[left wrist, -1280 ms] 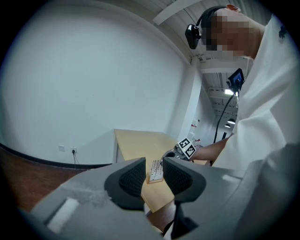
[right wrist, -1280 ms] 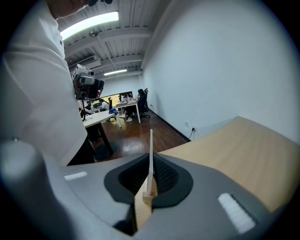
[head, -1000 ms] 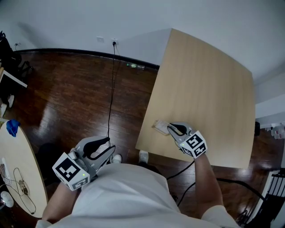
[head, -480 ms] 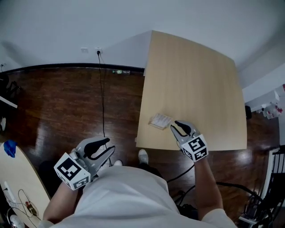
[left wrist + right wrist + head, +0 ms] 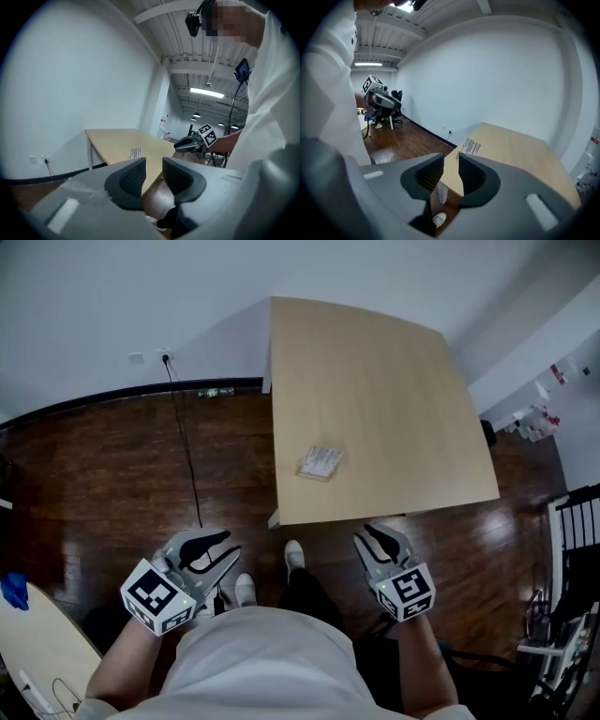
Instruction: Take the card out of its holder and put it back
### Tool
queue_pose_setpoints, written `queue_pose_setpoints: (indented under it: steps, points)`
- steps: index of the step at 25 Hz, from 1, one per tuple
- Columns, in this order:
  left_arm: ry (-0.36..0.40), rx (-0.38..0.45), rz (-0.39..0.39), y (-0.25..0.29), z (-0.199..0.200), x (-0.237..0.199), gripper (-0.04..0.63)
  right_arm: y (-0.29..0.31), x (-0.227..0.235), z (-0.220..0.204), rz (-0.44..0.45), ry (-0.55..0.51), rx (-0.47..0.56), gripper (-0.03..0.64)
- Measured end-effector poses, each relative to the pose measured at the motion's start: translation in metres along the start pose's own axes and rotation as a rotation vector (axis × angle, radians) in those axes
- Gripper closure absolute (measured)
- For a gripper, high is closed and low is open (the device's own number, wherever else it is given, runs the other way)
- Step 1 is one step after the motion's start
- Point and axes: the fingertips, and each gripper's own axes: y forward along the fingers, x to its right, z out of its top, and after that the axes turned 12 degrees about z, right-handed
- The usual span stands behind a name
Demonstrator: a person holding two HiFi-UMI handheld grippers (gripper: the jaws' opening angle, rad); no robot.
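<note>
The card in its clear holder lies flat on the light wood table, near the front left corner; barcode print shows on it. Both grippers hang over the floor, short of the table's near edge. My right gripper is well back from the holder, its jaws opening with nothing between them. My left gripper is open and empty, to the left of the table. The holder shows beyond the left gripper, and the holder also lies ahead of the right gripper.
Dark wood floor surrounds the table. A black cable runs from a wall socket across the floor. The person's shoes stand by the table's edge. A round table sits at the bottom left, a black railing at the right.
The right gripper has let go of the card holder, opened, and drawn back off the table towards the body. The holder stays on the table. The left gripper hardly moved.
</note>
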Motion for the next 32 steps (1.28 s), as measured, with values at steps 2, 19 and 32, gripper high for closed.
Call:
queue_pose_setpoints:
  steps: [2, 19, 32]
  points:
    - [0.012, -0.001, -0.028, -0.002, -0.007, 0.006, 0.479, -0.014, -0.023, -0.008, -0.022, 0.029, 0.002, 0.516]
    - [0.028, -0.001, -0.069, -0.02, -0.018, 0.098, 0.48, -0.131, -0.119, -0.043, -0.11, 0.115, 0.107, 0.511]
    - [0.075, -0.013, -0.051, -0.065, -0.041, 0.19, 0.482, -0.197, -0.182, -0.097, -0.107, 0.15, 0.151, 0.518]
